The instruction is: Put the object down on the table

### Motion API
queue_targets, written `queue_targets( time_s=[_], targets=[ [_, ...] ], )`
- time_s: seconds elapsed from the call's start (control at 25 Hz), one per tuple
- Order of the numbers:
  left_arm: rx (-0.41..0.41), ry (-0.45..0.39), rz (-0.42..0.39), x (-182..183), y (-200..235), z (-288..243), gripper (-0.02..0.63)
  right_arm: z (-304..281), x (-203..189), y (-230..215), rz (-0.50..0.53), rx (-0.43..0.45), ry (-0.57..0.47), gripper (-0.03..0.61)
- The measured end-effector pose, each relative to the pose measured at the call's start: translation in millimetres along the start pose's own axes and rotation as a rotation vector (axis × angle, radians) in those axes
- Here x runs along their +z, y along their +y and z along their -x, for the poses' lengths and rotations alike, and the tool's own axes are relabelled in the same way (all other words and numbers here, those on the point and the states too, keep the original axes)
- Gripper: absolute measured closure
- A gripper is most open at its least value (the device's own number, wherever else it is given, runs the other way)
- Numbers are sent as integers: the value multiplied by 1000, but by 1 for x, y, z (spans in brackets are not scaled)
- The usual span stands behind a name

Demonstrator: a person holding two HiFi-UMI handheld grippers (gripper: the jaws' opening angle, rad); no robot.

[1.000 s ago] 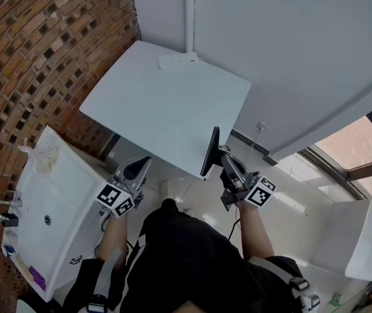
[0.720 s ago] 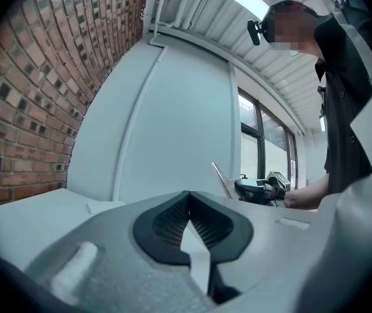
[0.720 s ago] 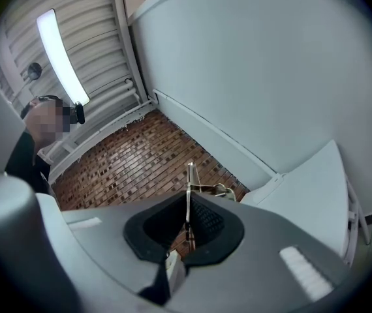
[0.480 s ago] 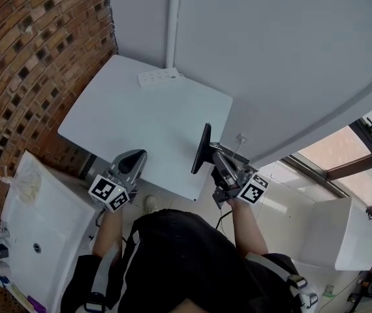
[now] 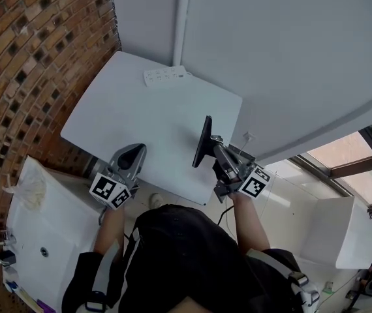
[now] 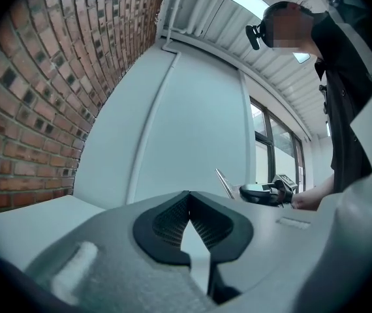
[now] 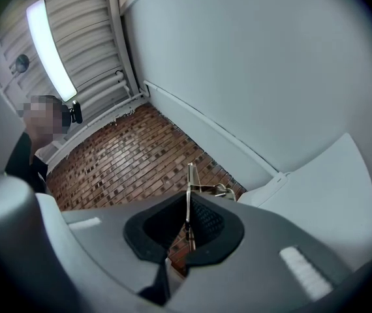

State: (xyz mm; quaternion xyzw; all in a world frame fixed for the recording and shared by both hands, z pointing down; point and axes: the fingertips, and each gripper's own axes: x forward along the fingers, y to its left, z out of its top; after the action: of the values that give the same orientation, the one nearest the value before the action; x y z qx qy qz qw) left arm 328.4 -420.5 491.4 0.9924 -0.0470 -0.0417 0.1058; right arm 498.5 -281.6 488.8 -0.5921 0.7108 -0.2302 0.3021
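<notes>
A thin dark flat board (image 5: 203, 142) with a metal clip (image 7: 220, 190) stands on edge over the near right part of the white table (image 5: 147, 113). My right gripper (image 5: 214, 151) is shut on its near edge. In the right gripper view the board (image 7: 188, 182) shows as a thin line between the pads. I cannot tell whether it touches the tabletop. My left gripper (image 5: 134, 154) hovers at the table's near edge, shut with nothing in it, its tips (image 6: 187, 197) meeting. From the left gripper view the board (image 6: 224, 183) shows far right.
A white power strip (image 5: 166, 75) lies at the table's far edge by a vertical pipe (image 5: 183, 18). A brick wall (image 5: 23, 64) runs along the left. A white sink (image 5: 39, 240) stands at the lower left, and a white tub (image 5: 339, 233) at the right.
Both grippers have come forward from the table's near edge to over its surface. The right one still holds the board upright.
</notes>
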Motion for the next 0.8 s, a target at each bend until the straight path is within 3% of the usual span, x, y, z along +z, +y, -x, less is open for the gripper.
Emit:
queue_targets(
  time_s=[0.16,0.44,0.8],
  targets=[
    [14,8,21,3,22,2,614,-21,-11,-10,-16,-15,24,571],
    [-43,26,32,3,49,-6,614,-72,-20,-24,10,-30,73,571],
    [-36,50,100,-25,57,-21,614,-92,-20,-51,-21,-101,130,571]
  ],
)
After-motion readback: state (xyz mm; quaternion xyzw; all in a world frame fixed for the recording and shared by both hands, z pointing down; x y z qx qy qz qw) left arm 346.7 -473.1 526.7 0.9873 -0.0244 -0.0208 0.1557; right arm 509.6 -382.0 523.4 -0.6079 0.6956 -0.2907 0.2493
